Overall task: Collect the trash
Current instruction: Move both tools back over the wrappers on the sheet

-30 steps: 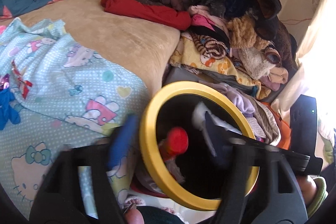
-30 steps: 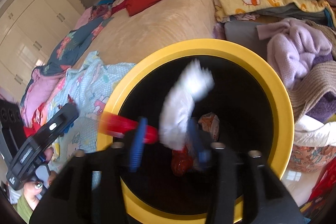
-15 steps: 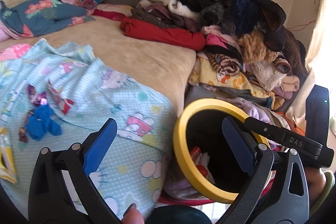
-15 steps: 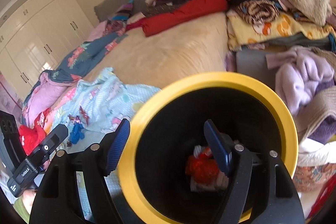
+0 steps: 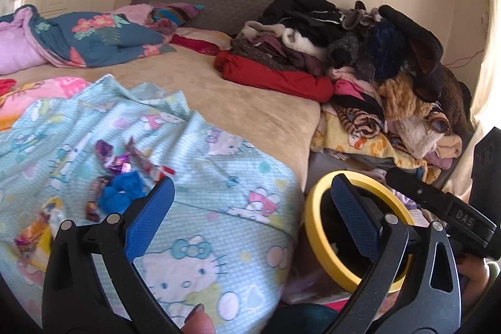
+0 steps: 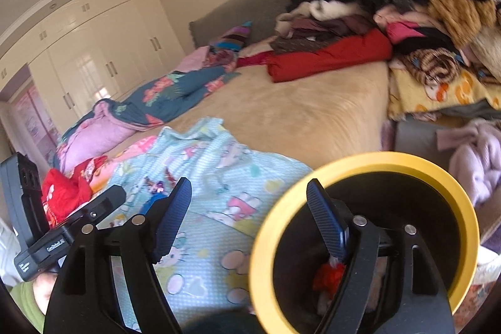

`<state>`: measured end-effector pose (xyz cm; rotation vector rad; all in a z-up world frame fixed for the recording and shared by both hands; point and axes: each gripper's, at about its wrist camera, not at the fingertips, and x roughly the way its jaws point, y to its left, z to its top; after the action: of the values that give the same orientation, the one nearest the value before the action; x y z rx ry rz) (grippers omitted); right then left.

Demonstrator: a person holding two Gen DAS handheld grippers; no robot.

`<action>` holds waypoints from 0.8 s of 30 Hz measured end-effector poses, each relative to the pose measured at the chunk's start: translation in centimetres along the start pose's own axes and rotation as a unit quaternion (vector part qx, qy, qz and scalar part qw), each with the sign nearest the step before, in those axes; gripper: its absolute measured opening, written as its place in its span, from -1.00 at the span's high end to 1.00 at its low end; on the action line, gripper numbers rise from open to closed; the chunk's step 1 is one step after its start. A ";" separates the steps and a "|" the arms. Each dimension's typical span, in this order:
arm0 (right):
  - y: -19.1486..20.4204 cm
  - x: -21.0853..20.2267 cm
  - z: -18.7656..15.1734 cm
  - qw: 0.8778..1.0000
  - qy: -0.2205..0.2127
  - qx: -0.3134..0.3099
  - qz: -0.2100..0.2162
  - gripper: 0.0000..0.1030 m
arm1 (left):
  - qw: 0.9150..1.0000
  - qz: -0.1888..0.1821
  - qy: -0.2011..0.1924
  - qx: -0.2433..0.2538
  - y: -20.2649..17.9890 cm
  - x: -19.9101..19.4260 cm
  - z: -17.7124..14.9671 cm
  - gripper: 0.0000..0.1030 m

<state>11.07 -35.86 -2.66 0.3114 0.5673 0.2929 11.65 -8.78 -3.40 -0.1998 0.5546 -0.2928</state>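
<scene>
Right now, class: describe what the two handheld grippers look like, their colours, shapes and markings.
Both the left gripper and the right gripper are speckled black plastic frames with silver rivets and textured blue pads. The right gripper's body carries white lettering, "DAS".

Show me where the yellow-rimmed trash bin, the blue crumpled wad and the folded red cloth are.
yellow-rimmed trash bin [image 6: 369, 160]: right wrist view, far side of its rim.
blue crumpled wad [image 5: 120, 191]: left wrist view, its middle.
folded red cloth [image 5: 275, 77]: left wrist view, middle of its top.

Bed [image 5: 250, 102] with cartoon sheet [image 5: 219, 208], wrappers [image 5: 125, 161], clothes pile [image 5: 360, 52].
</scene>
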 end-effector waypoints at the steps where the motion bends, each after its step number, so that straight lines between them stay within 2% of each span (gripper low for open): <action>1: 0.4 0.0 0.0 1.000 -0.003 -0.004 0.003 -0.43 | 1.000 0.002 -0.002 -0.001 0.3 -0.2 0.0 -0.79; 11: 4.5 1.5 -0.8 0.998 0.005 -0.054 0.023 -0.44 | 0.999 0.043 -0.023 -0.019 4.6 -2.1 0.8 -0.79; 24: 9.2 4.1 -1.9 0.992 0.040 -0.111 0.048 -0.47 | 0.995 0.078 -0.027 -0.048 9.7 -4.2 0.5 -0.79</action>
<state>11.60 -25.60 -2.78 0.1119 0.5940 0.4599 10.68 1.71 -3.46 -0.2554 0.5286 -0.1077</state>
